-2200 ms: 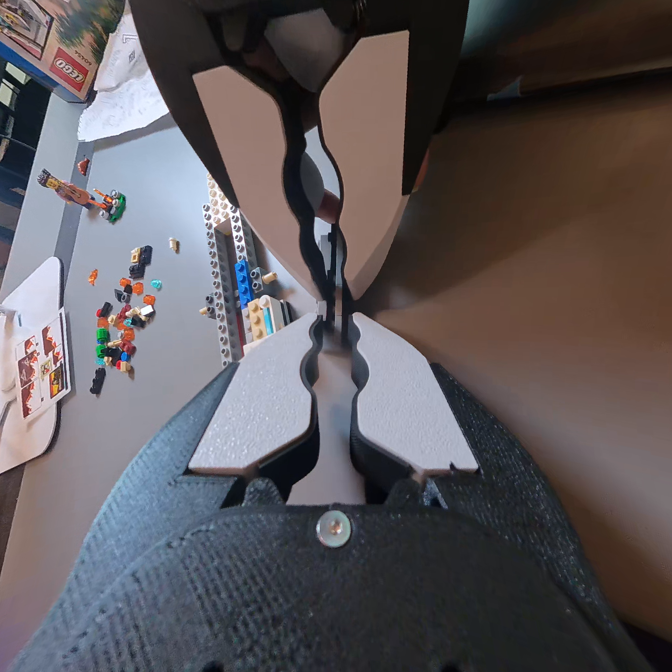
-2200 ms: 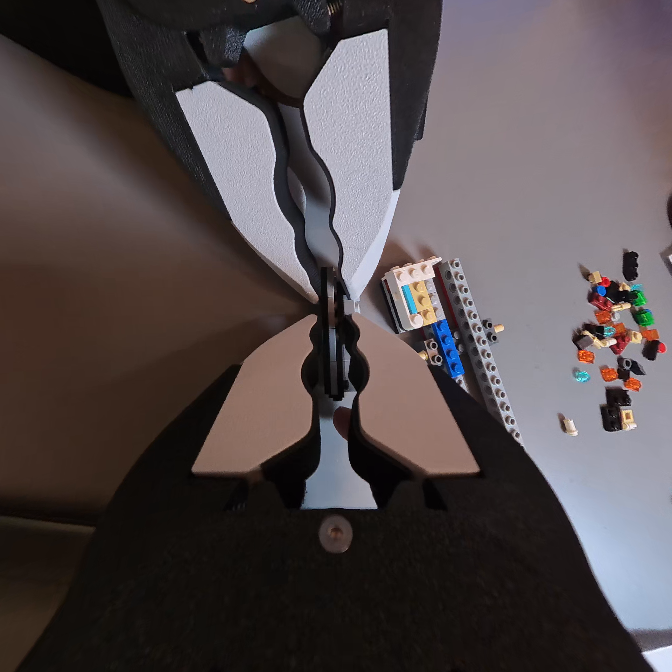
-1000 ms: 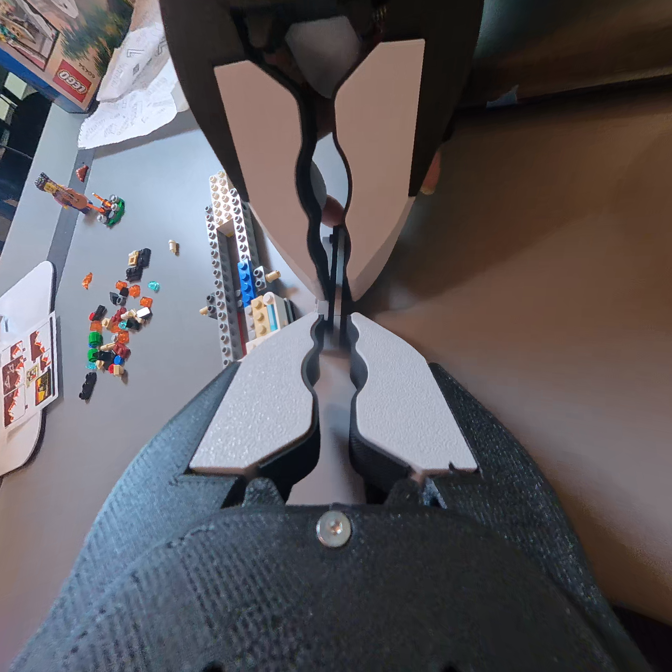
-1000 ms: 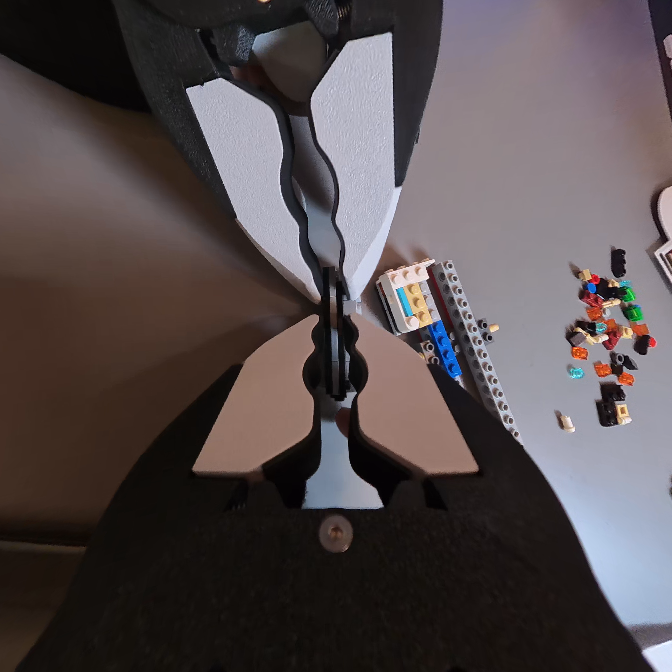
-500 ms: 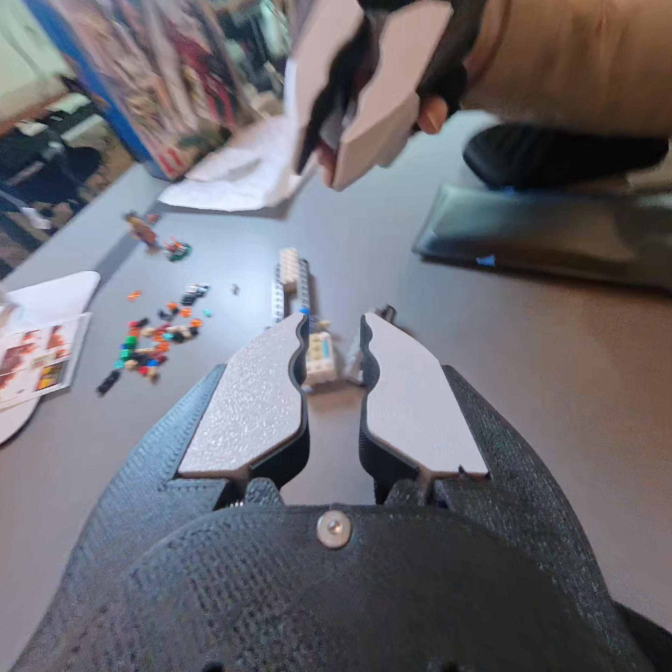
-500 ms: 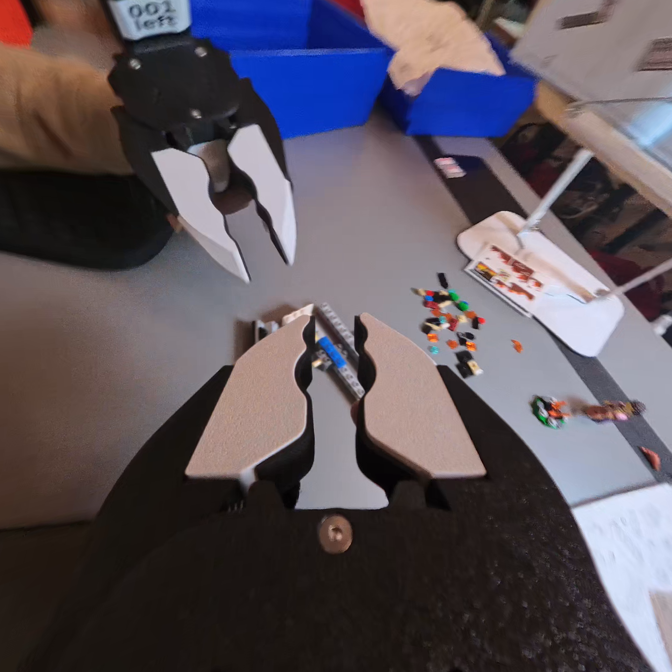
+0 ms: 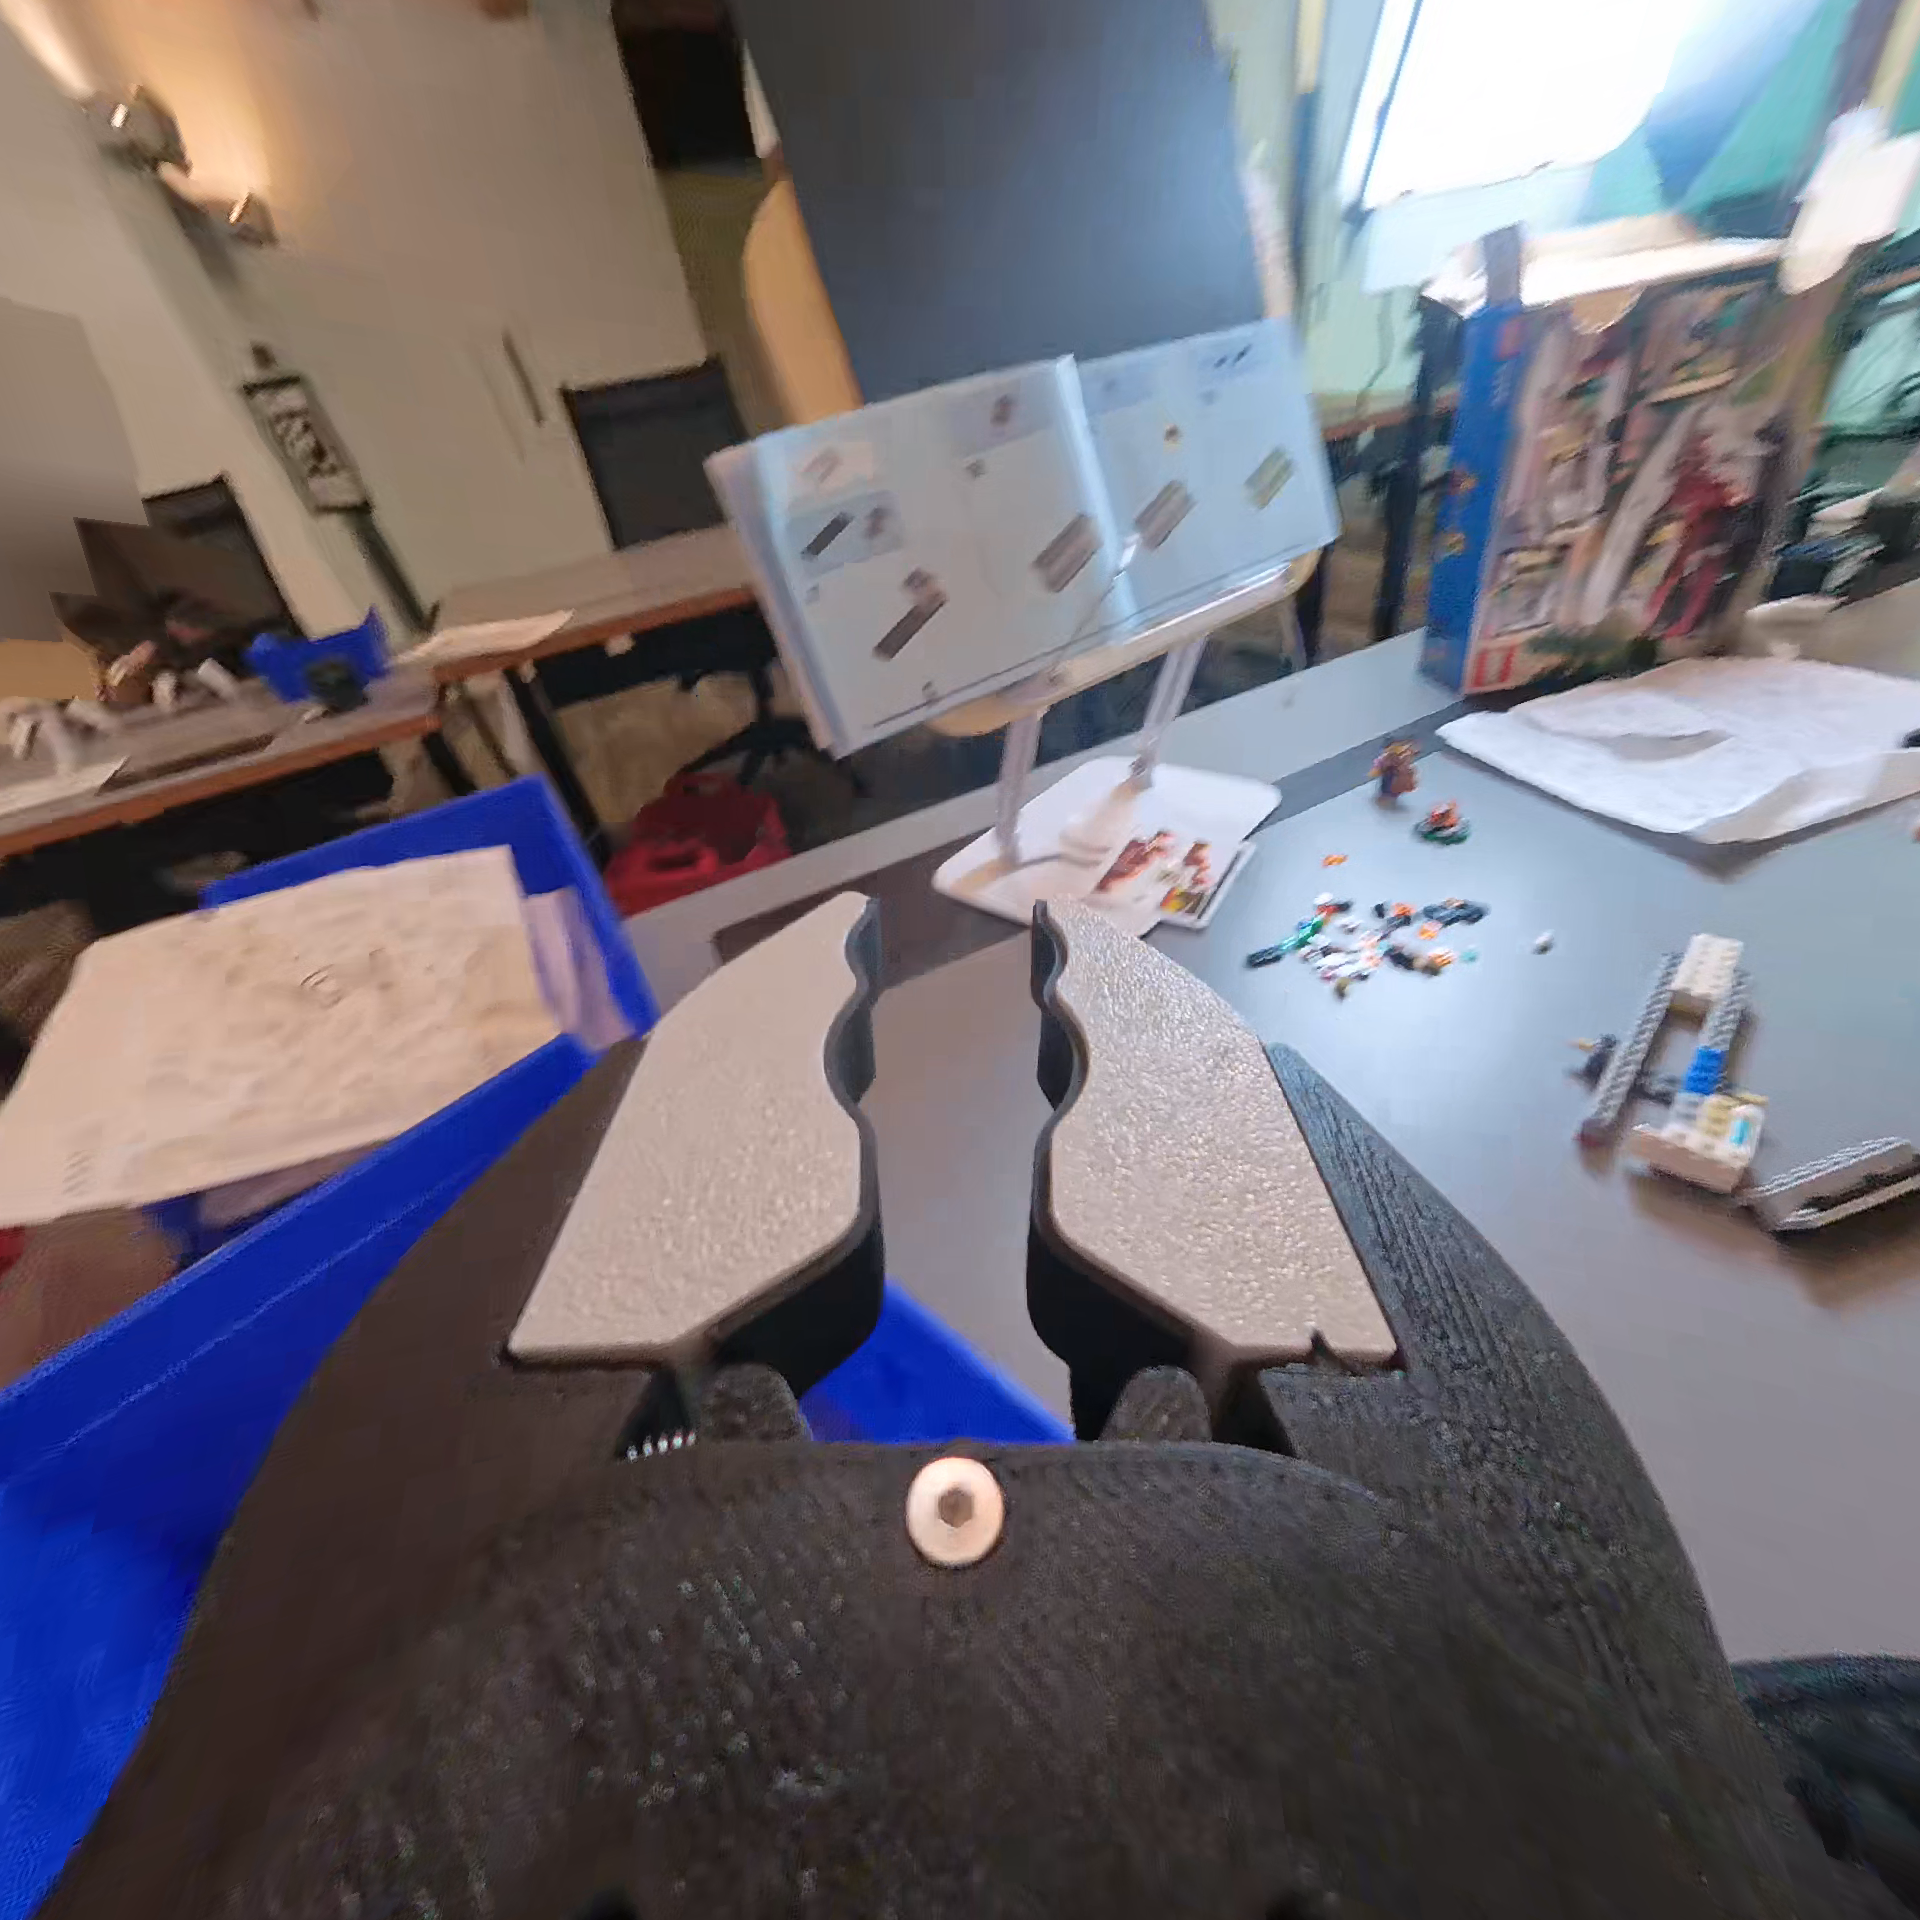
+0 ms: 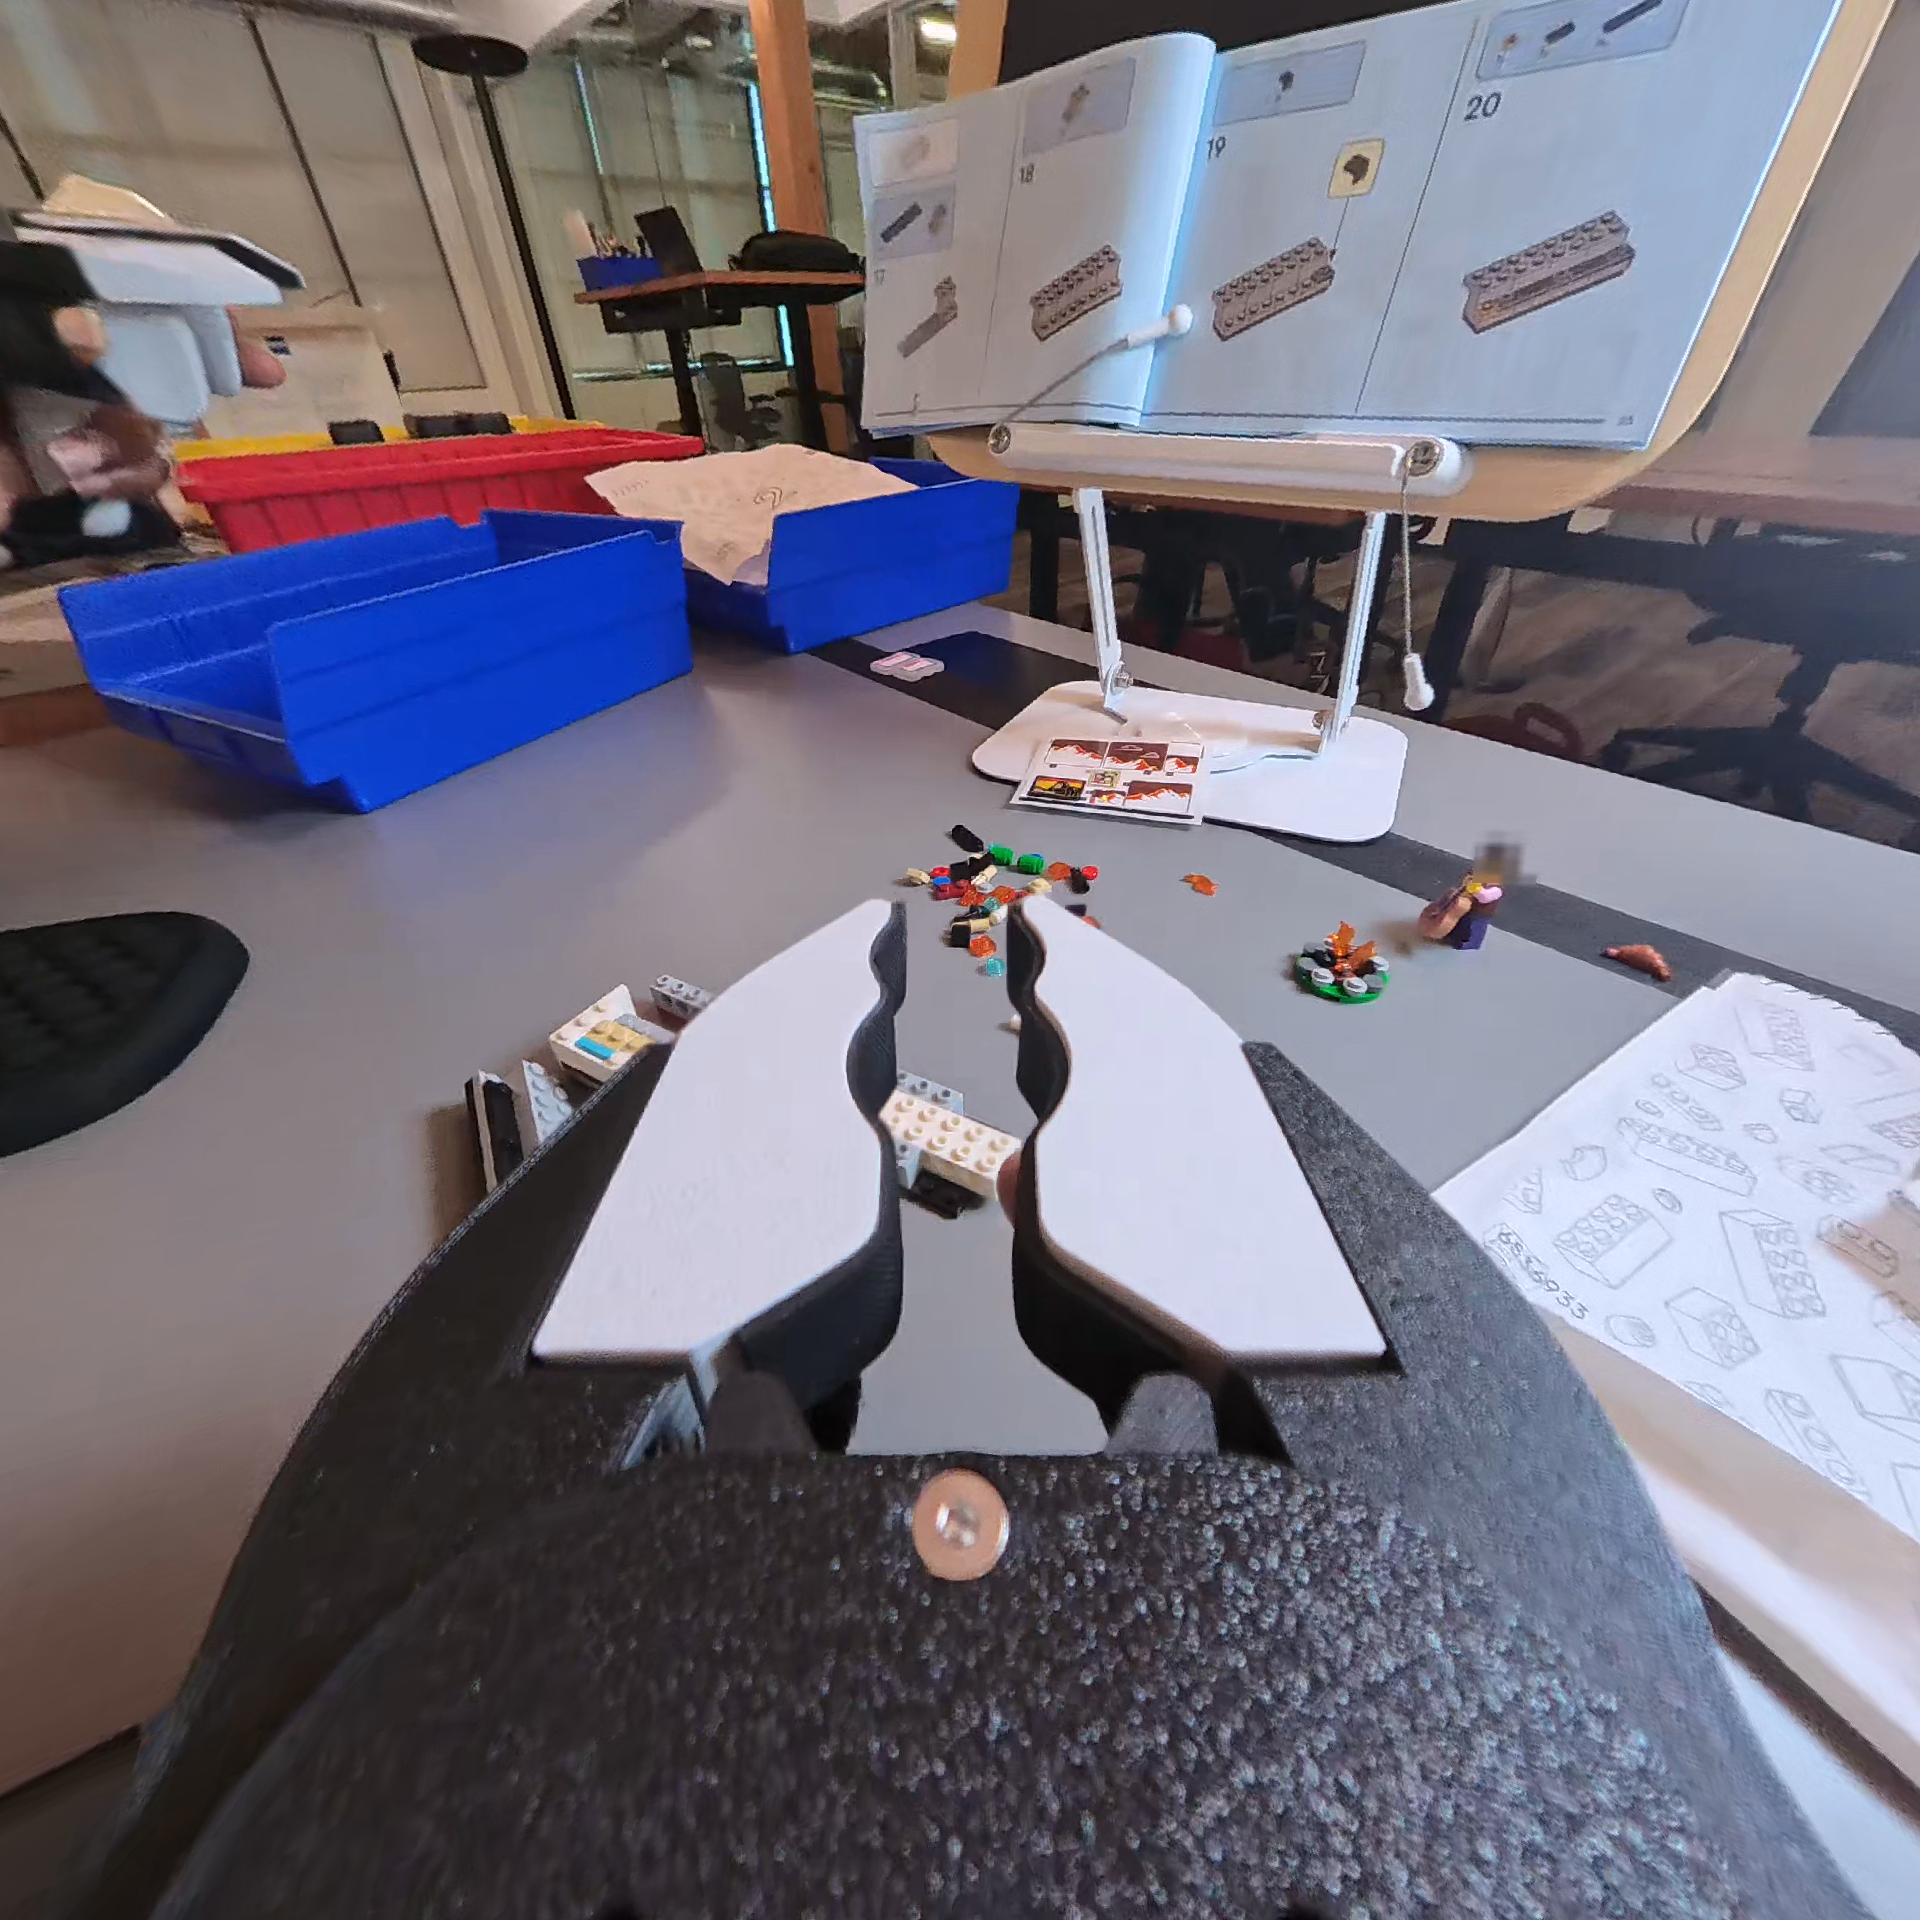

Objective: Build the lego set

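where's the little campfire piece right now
In the right wrist view the campfire piece sits on the grey table, right of the loose brick pile, just left of the minifigure.

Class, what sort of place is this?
Probably an office or workshop: grey worktable, plastic parts bins, an instruction booklet on a stand, more desks behind.

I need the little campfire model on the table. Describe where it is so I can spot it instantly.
Start at the white book stand holding the open instruction booklet. On the grey table right of the loose coloured pieces sits the campfire model. It alone has a round green base with orange flames, left of the small minifigure.
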